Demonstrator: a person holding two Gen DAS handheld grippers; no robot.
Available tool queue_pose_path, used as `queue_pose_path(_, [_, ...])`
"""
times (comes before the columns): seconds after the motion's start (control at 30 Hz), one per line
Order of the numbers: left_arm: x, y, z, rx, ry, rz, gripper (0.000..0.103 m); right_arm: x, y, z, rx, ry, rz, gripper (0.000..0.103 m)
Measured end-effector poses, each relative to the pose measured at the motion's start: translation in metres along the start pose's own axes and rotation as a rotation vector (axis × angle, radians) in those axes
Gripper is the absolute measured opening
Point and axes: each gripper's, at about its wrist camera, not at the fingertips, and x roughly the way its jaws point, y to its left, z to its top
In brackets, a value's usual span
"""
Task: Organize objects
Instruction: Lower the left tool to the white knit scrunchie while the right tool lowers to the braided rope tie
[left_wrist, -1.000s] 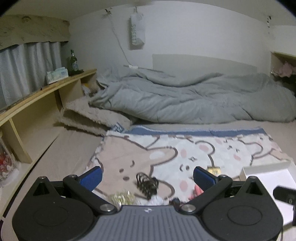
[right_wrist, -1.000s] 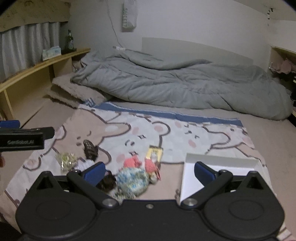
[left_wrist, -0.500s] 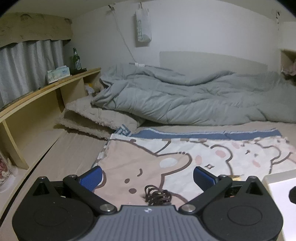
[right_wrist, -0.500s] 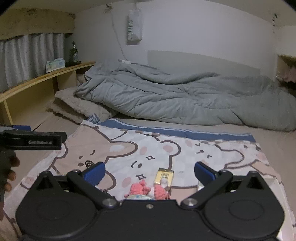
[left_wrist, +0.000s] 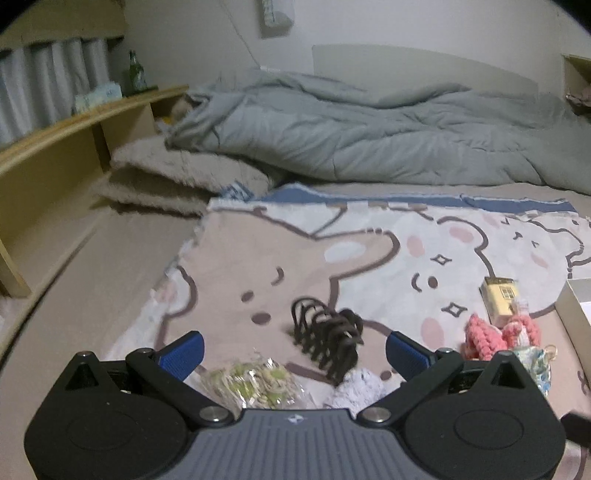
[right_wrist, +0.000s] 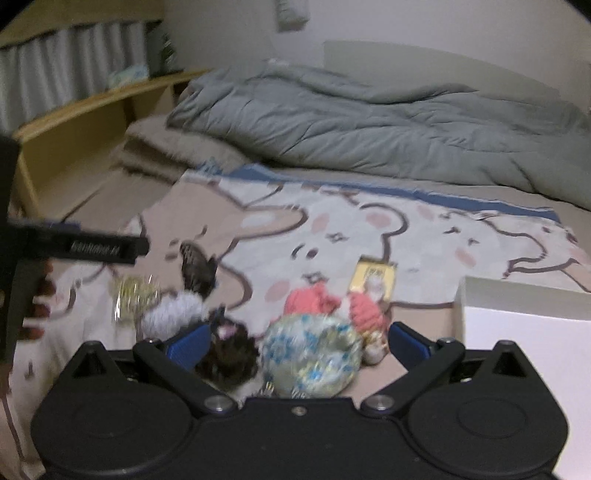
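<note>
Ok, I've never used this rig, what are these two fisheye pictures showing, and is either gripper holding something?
Each picture comes from a camera on a hand-held two-finger gripper, looking along its blue-padded fingers. The left gripper is open over a dark brown claw hair clip and a crinkly green-and-gold packet. The right gripper is open over a blue floral fabric pouch, beside a pink crocheted toy and a white open box. Everything lies on a cartoon bear blanket. Neither holds anything.

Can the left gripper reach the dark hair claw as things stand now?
Probably yes. The left gripper is open, and the hair claw lies on the blanket just ahead, between its fingers. Nothing covers it; only a shiny packet lies close beside it.
</note>
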Motion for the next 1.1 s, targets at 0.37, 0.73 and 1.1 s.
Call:
queue_pose_path(0.37, [0.03,0.02,-0.012,-0.119,0.09,-0.009,0.103,0.044,0.014,-0.047,-0.018,0.154,0.015,0.103])
queue_pose_path(0.73, [0.047,0.007,-0.026,0.059,0.155,-0.101,0.087,0.065,0.011,-0.059,-0.024,0.237,0.075,0.103])
queue_pose_path(1.1, [0.065,-0.011,-0.031,0.113,0.236,-0.225,0.054,0.07,0.013,-0.058,-0.096,0.263,0.169,0.103])
